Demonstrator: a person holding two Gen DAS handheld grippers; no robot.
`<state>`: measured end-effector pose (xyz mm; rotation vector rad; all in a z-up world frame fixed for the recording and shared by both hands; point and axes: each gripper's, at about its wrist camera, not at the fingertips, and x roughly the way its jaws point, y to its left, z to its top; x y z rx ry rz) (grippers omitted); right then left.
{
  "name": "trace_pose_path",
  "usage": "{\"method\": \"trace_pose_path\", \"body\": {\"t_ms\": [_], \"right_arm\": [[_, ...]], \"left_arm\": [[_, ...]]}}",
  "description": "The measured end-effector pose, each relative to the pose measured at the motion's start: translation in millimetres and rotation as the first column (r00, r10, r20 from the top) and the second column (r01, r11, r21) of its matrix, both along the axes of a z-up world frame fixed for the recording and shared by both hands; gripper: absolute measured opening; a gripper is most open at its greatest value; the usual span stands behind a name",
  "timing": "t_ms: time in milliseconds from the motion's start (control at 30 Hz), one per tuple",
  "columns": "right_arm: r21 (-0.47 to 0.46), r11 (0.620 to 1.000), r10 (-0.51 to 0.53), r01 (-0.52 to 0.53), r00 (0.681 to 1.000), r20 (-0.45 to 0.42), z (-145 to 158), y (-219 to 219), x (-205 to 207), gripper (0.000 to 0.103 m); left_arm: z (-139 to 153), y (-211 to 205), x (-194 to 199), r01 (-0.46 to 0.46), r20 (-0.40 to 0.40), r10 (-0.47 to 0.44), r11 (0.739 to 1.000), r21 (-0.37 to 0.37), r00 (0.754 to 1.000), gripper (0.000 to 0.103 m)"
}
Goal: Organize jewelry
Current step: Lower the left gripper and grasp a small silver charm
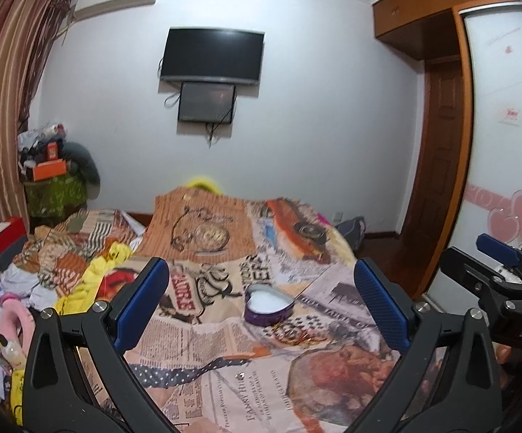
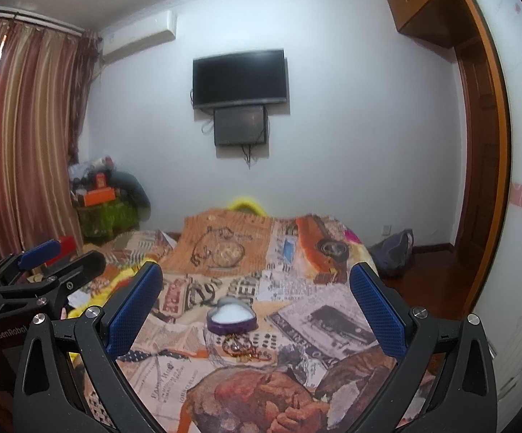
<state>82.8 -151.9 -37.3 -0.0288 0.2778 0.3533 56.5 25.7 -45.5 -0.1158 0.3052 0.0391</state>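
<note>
A purple heart-shaped box (image 1: 269, 305) with a white lining stands open on the printed bedspread; it also shows in the right wrist view (image 2: 231, 316). A small heap of gold jewelry (image 1: 299, 338) lies just in front of it, seen in the right wrist view too (image 2: 243, 348). My left gripper (image 1: 261, 306) is open and empty, held above the bed short of the box. My right gripper (image 2: 255, 310) is open and empty, also short of the box. Each gripper shows at the edge of the other's view.
The bedspread (image 1: 225, 379) is covered in newspaper prints. Clothes and a pink item (image 1: 15, 310) lie piled at the bed's left. A TV (image 1: 212, 56) hangs on the far wall. A wooden wardrobe (image 1: 438, 144) stands right, a bag (image 2: 392, 252) on the floor.
</note>
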Motion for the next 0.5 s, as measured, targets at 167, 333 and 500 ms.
{"method": "trace_pose_path", "body": {"t_ms": [167,333,500], "right_arm": [[-0.031,0.999,-0.019,0.017,0.997,-0.075,-21,2,22,0.103],[-0.063,0.998,-0.039,0.030,0.987,-0.158,-44,1,45,0.103],[-0.087,0.996,-0.049,0.028,0.969,-0.241,-64,1,66,0.103]], "left_arm": [[-27,13,27,-0.026,-0.090,0.025,1.000,-0.014,0.996,0.103],[-58,23,55,-0.061,-0.188,0.057,0.998,-0.019,0.981,0.097],[-96,34,87,-0.075,-0.319,0.057,0.996,-0.047,0.946,0.085]]}}
